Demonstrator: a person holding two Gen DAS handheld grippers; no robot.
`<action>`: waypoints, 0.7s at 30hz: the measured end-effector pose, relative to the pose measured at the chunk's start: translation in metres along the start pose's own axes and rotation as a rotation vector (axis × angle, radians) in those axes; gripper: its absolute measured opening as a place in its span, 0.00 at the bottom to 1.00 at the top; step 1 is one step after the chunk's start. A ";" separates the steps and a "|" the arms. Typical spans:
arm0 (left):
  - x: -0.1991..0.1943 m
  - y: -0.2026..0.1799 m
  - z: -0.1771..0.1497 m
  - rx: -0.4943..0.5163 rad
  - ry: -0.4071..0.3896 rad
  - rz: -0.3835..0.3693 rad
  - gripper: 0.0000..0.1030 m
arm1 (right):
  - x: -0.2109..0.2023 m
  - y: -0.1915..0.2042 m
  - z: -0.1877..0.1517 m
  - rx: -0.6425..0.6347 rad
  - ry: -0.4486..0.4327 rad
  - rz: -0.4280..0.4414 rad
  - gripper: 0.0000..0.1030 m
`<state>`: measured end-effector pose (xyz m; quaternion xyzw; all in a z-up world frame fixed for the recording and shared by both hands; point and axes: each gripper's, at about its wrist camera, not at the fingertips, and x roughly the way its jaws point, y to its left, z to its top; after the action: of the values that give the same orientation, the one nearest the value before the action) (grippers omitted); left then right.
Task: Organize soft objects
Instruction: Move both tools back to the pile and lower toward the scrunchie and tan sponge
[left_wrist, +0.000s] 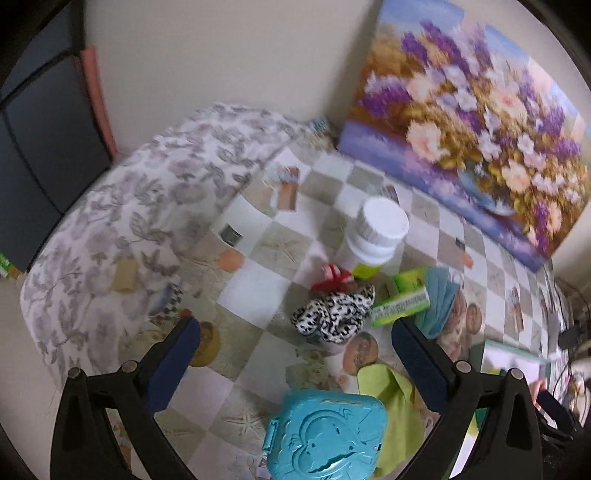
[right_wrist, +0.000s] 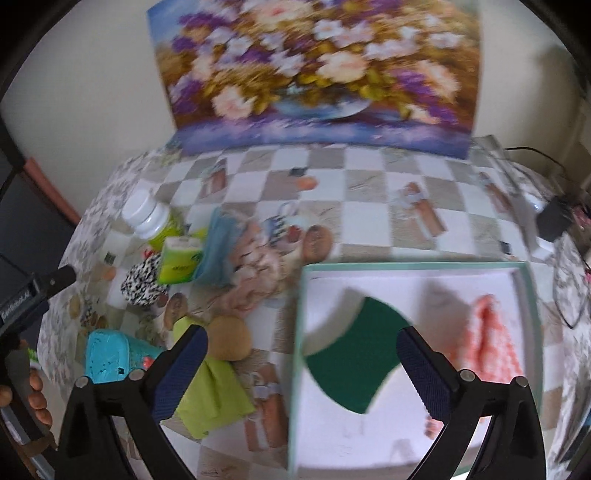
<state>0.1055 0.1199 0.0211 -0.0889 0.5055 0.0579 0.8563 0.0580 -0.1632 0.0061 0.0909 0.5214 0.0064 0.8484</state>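
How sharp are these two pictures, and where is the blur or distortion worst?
Left wrist view: the flower painting smears with motion blur; the turquoise plastic case stays crisper. Right wrist view: the dark green cloth has soft edges, and fisheye bends the white tray.

No text is legible; print on the green packet (right_wrist: 180, 260) is blurred

The left gripper (left_wrist: 295, 332) points steeply down, its two blue-padded fingers (left_wrist: 177, 365) spread wide with nothing between them. The right gripper (right_wrist: 301, 347) tilts down just as steeply, jaws spread as wide as they go, with nothing pinched between its fingers (right_wrist: 424, 365). At the left edge of the right wrist view, the black body of the left gripper shows, with the person's left hand (right_wrist: 35, 398) curled around its handle, fingers visible.
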 end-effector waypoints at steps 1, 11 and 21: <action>0.006 -0.003 0.001 0.029 0.020 0.002 1.00 | 0.009 0.005 0.000 -0.003 0.020 0.013 1.00; 0.060 -0.005 0.017 0.144 0.178 -0.014 0.99 | 0.056 0.032 -0.002 -0.015 0.126 0.092 0.96; 0.092 -0.014 0.025 0.179 0.282 -0.107 0.77 | 0.095 0.056 -0.005 -0.045 0.207 0.128 0.81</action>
<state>0.1738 0.1120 -0.0469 -0.0463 0.6185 -0.0463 0.7831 0.1018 -0.0974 -0.0707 0.1038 0.5990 0.0818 0.7898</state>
